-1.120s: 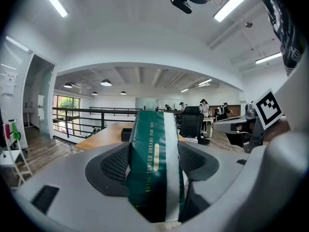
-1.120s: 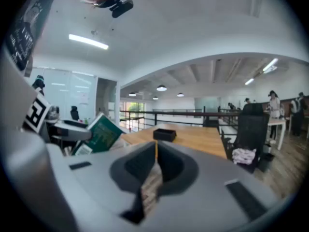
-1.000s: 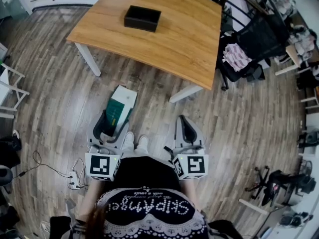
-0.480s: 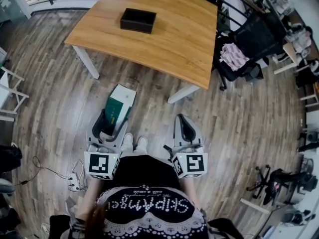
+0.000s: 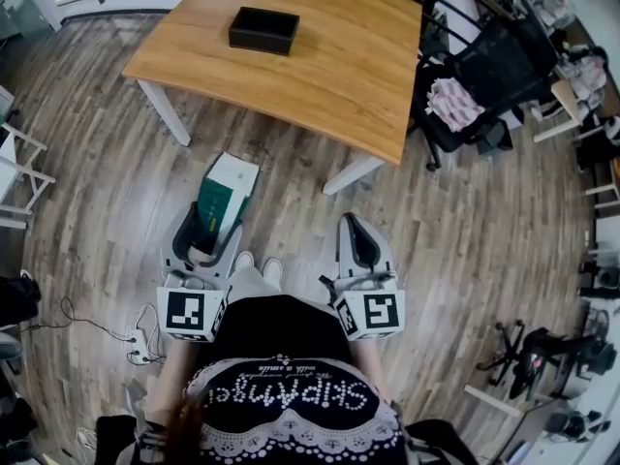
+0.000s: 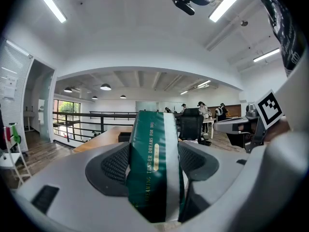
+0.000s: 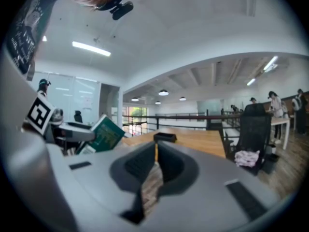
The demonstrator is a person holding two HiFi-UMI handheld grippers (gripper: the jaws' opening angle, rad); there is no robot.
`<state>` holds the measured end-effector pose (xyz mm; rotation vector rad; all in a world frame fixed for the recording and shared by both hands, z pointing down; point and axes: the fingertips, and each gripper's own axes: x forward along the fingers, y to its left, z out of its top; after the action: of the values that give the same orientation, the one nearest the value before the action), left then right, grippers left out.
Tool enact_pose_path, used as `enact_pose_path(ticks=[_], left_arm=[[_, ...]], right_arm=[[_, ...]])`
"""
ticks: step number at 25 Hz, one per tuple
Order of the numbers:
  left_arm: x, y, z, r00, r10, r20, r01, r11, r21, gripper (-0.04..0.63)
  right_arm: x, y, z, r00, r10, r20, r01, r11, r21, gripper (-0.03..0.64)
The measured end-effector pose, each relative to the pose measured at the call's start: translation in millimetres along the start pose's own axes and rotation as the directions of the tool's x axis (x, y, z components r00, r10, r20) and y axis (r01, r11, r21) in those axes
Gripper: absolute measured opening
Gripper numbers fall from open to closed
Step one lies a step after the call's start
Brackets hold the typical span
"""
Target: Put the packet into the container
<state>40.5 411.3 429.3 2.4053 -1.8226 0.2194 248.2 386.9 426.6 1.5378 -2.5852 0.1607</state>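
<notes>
left gripper (image 5: pixel 211 227) jaws pinch packet (image 5: pixel 223 190) | right gripper (image 5: pixel 355 229) jaws closed | container (image 5: pixel 263 30) on table (image 5: pixel 334 51)

The table (image 5: pixel 291 76) stands ahead of the person. The container (image 5: pixel 263 29) sits on it, toward its far left part and well apart from both grippers. Nearer, over the floor (image 5: pixel 116 192), the left gripper (image 5: pixel 206 226) is at the left with the packet (image 5: pixel 221 194) between its jaws, reaching forward toward the table. The right gripper (image 5: pixel 354 231) is level with it at the right, and the person's shoes (image 5: pixel 254 264) are between them. A chair (image 5: pixel 499 71) stands right of the table, with what seems a bundle of cloth (image 5: pixel 455 105) on it.
</notes>
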Motion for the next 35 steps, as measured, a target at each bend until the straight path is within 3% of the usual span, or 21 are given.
enact_pose_path(ticks=[20, 28, 35], left_arm=[[18, 11, 2, 0.999, 0.037, 0.01, -0.036, 0.999, -0.023, 0.342], [49, 53, -2, 1.0, 0.03, 0.0, -0.03, 0.999, -0.032, 0.342], [84, 105, 18, 1.0, 0.01, 0.012, -0.009, 0.999, -0.047, 0.342]], right_arm=[[14, -12, -12, 0.999, 0.014, -0.046, -0.013, 1.0, 0.027, 0.037], [68, -4, -13, 0.998, 0.004, -0.068, -0.001, 0.999, 0.039, 0.038], [138, 12, 13, 0.999, 0.002, -0.032, -0.001, 0.999, 0.036, 0.038]])
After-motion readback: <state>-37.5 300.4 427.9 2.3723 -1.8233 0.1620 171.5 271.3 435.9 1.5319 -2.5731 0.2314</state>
